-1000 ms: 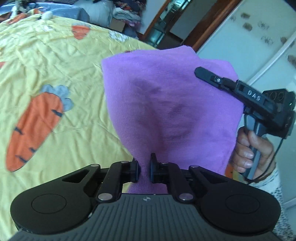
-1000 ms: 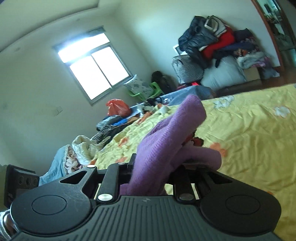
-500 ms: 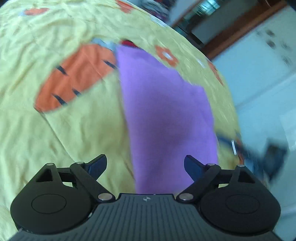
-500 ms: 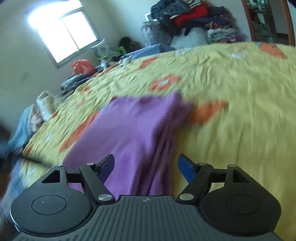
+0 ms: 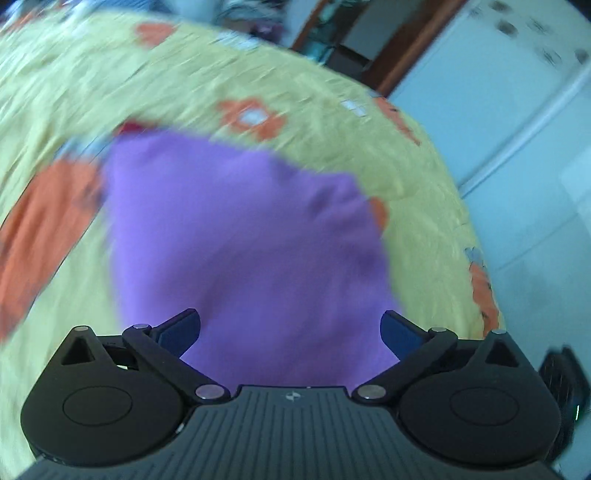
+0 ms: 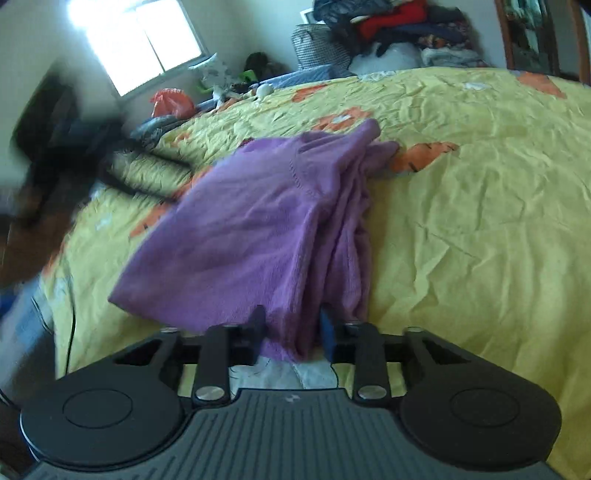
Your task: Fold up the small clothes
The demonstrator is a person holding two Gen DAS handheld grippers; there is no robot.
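A purple knit garment (image 5: 240, 229) lies loosely folded on the yellow bedsheet with its orange carrot print (image 5: 332, 110). In the left wrist view my left gripper (image 5: 290, 325) hovers over the garment's near end. Its jaws are opening wide and the pads touch nothing. In the right wrist view the garment (image 6: 251, 221) lies flat on one side and bunches into folds on the right. My right gripper (image 6: 291, 332) is at its near edge, jaws closing, with a bunch of the purple cloth pinched between the pads.
The bedsheet (image 6: 480, 221) stretches wide to the right. A heap of clothes (image 6: 388, 22) and a window (image 6: 140, 40) stand at the far wall, with a red bag (image 6: 171, 101) near the bed's far corner. A white wardrobe (image 5: 517, 110) is beyond the bed edge.
Both grippers held the garment up, then lowered it onto the bed and let go. The left has opened fully. The right opened and has closed again on the garment's near edge.
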